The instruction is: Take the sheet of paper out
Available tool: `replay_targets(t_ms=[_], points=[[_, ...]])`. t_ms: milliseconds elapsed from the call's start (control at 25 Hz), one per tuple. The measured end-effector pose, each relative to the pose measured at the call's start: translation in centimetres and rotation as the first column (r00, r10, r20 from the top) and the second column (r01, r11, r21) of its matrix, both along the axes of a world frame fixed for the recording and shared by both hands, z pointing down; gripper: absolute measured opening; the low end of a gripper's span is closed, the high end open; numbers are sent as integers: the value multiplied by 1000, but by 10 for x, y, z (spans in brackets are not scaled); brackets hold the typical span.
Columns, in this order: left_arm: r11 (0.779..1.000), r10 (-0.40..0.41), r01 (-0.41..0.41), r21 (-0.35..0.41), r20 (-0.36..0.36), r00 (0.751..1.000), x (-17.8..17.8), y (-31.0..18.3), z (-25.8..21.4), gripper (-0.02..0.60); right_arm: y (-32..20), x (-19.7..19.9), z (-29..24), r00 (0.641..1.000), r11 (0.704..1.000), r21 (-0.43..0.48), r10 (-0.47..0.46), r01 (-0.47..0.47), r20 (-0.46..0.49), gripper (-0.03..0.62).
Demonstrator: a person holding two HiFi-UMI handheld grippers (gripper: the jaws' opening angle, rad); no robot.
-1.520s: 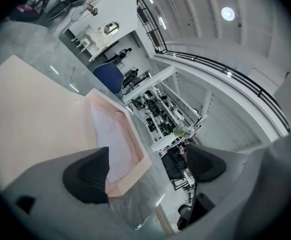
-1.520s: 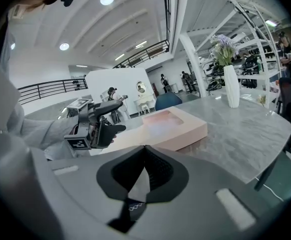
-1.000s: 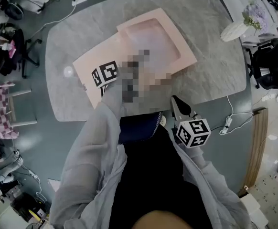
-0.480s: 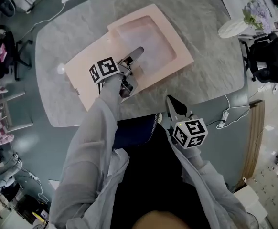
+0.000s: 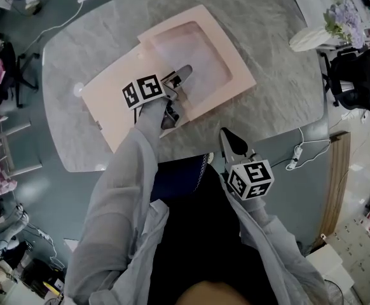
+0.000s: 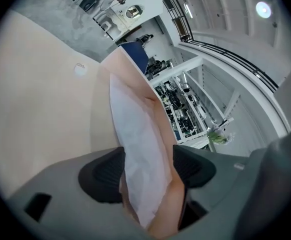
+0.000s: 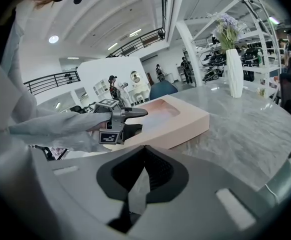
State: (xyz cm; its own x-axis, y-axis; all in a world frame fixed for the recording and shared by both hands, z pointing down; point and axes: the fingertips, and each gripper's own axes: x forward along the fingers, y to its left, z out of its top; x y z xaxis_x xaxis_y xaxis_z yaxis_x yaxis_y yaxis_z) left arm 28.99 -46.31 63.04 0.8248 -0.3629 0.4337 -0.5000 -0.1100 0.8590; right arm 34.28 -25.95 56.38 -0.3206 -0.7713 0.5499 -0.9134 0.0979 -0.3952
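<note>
An open pink box (image 5: 236, 75) lies on the grey marble table (image 5: 280, 113), its lid (image 5: 105, 103) flat to the left. White tissue paper (image 5: 194, 53) lines the box. My left gripper (image 5: 180, 94) straddles the box's near wall, one finger inside and one outside. In the left gripper view its jaws have just been closing, and the pads press on the sheet of paper (image 6: 138, 149) and the pink wall (image 6: 165, 129) behind it. My right gripper (image 5: 229, 142) hovers shut and empty off the table's near edge, seen shut in its own view (image 7: 143, 176).
A white vase with purple flowers (image 5: 312, 40) stands at the table's far right corner. A blue chair seat (image 5: 182, 170) sits under the near edge. Cables trail on the floor at right, and a dark office chair (image 5: 360, 75) is beside the table.
My left gripper has dropped onto the box's near wall and its jaws have narrowed around the paper and wall. The right gripper has barely shifted.
</note>
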Motion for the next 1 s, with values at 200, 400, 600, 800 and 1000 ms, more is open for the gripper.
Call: replay_targets(t_ms=[200, 400, 600, 800, 1000], points=[[1000, -8, 11, -29, 94, 996, -5, -2, 13, 203, -2, 4, 1, 1000, 1000, -1, 3, -3, 1, 9], [998, -3, 20, -59, 274, 962, -17, -2, 32, 14, -5, 6, 1, 1000, 1000, 3, 4, -4, 1, 9], [997, -6, 27, -69, 277, 961, -21, -1, 33, -2, -5, 2, 0, 1000, 1000, 9, -1, 1, 3, 9], [998, -6, 25, -65, 274, 962, -19, 0, 33, -2, -1, 3, 4, 1000, 1000, 1, 2, -2, 4, 9], [999, 6, 7, -53, 258, 966, -22, 3, 30, -1, 0, 1, 3, 1000, 1000, 0, -4, 4, 0, 9]])
